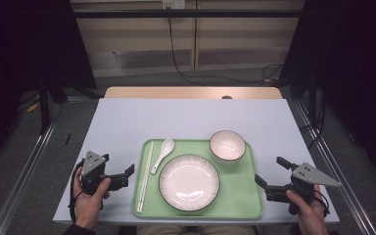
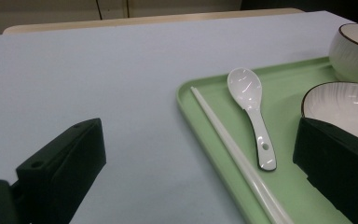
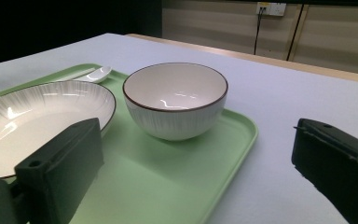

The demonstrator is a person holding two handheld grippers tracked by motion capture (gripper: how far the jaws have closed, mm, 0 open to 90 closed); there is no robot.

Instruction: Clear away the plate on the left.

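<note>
One green tray (image 1: 245,198) is seen on the desk (image 1: 186,117), set with one plate (image 1: 189,182), one bowl (image 1: 227,145), one spoon (image 1: 162,152) and a pair of chopsticks (image 1: 144,178). The left gripper (image 1: 122,175) and right gripper (image 1: 269,176) are held just beside the tray's two ends, fingers spread wide and empty

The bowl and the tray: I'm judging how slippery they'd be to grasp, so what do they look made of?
Bowl: probably glazed ceramic, glossy white with sharp highlights and a dark rim. Tray: likely matte green plastic, with soft moulded edges.
</note>
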